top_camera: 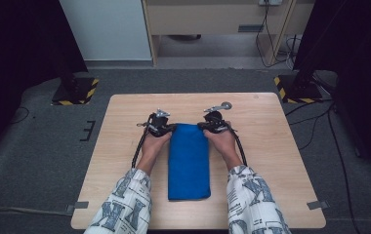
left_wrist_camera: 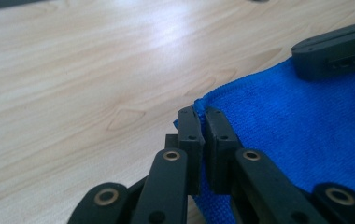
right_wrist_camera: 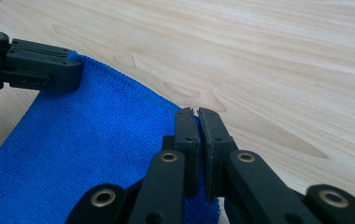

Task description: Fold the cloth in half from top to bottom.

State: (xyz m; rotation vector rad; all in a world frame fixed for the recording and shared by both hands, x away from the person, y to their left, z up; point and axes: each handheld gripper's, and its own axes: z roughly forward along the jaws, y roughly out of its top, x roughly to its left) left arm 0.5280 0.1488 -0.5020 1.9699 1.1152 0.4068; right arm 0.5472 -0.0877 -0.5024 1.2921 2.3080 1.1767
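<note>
A blue cloth [top_camera: 189, 161], folded into a long strip, lies on the wooden table [top_camera: 125, 117] and runs from the middle toward the near edge. My left gripper [top_camera: 170, 127] is shut on the far left corner of the cloth [left_wrist_camera: 278, 126], its jaws pinching the hem between them. My right gripper [top_camera: 203, 126] is shut on the far right corner of the cloth [right_wrist_camera: 96, 140]. In the left gripper view my left gripper [left_wrist_camera: 202, 112] clamps the blue edge, and the right gripper [left_wrist_camera: 334, 49] shows at the upper right. In the right gripper view my right gripper [right_wrist_camera: 196, 112] clamps the corner, with the left gripper [right_wrist_camera: 40, 67] at the upper left.
Bare wood surrounds the cloth on all sides. Beyond the table's far edge is grey carpet, with two black stand bases with yellow-striped corners [top_camera: 73, 90] [top_camera: 298, 87] and cables [top_camera: 320, 117] on the floor. A person's patterned sleeves [top_camera: 125, 204] enter from the bottom.
</note>
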